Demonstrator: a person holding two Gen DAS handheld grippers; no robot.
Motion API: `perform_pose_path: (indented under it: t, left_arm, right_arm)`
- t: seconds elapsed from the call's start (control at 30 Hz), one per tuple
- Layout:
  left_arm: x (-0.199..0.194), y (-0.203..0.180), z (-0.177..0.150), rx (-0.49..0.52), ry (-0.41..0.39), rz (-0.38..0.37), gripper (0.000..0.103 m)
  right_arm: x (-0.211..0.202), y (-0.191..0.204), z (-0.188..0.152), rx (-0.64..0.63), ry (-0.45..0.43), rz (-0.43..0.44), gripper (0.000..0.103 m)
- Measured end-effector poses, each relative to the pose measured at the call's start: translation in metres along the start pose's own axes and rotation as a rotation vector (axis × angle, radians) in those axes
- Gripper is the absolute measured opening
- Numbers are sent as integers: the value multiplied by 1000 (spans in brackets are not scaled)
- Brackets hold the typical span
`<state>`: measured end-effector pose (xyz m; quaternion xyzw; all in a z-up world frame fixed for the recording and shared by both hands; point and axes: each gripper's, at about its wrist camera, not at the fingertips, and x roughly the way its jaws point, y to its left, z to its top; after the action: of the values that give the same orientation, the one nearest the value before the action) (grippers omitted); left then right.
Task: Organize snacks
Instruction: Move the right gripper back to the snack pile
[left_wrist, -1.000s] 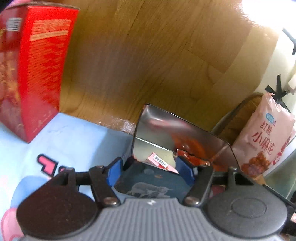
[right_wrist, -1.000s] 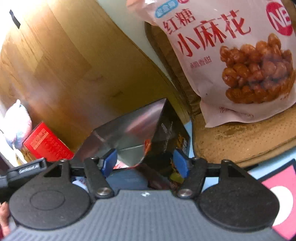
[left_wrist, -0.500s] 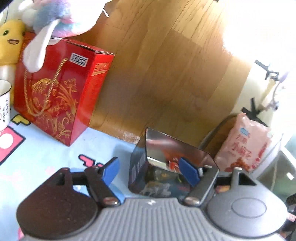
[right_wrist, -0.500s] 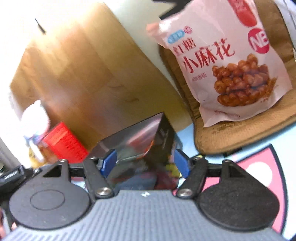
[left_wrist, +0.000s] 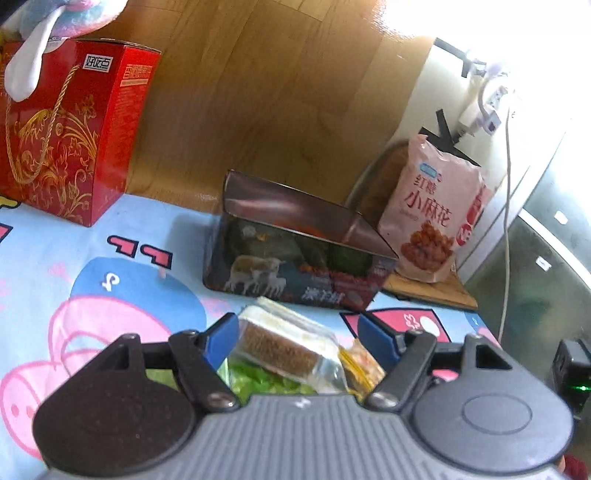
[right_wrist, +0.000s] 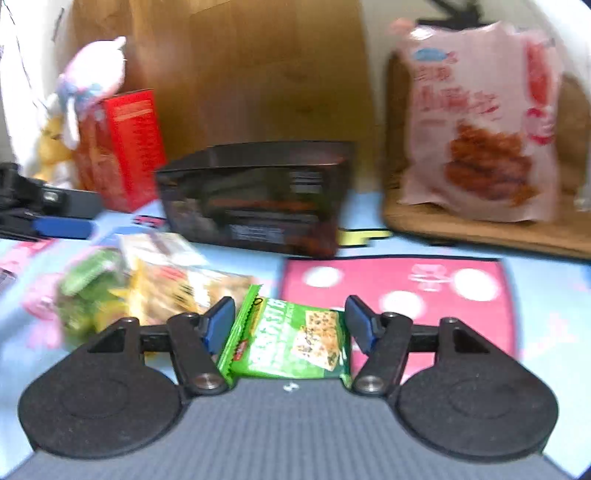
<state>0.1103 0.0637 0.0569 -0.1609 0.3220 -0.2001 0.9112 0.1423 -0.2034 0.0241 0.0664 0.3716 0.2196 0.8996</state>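
Observation:
A dark open tin box (left_wrist: 295, 254) stands on the cartoon-print mat, its shiny lid raised; it also shows in the right wrist view (right_wrist: 255, 195). My left gripper (left_wrist: 299, 336) is open, its jaws on either side of a clear-wrapped cake snack (left_wrist: 280, 343) lying on a heap of green and yellow packets. My right gripper (right_wrist: 291, 325) is open around a green cracker packet (right_wrist: 291, 343) lying on the mat. More loose snack packets (right_wrist: 147, 284) lie left of it.
A red gift box (left_wrist: 70, 129) stands at the back left with plush toys on it. A pink bag of fried dough twists (left_wrist: 432, 210) leans on a brown cushion at the back right. A wooden wall is behind. The left gripper shows at the right wrist view's left edge (right_wrist: 48, 214).
Both grippers have pulled back and down from the tin box. They now sit low over the loose snack packets in front of it, jaws still open.

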Motion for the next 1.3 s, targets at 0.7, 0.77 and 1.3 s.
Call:
perform_pose_path:
  t: [0.7,0.77,1.3]
  left_arm:
    - [7,-9,-5,-61,87,-129,72]
    - [6,-11,-5,-58,91,-141,72]
    - [-19,-16,-19,-67,100,-256,73]
  right_arm:
    - [19,64,-15,-433,-16,63,44]
    - [23,64,-11,-411,-16,59,34]
    - [-51,80,-39,-454,-27,139,29]
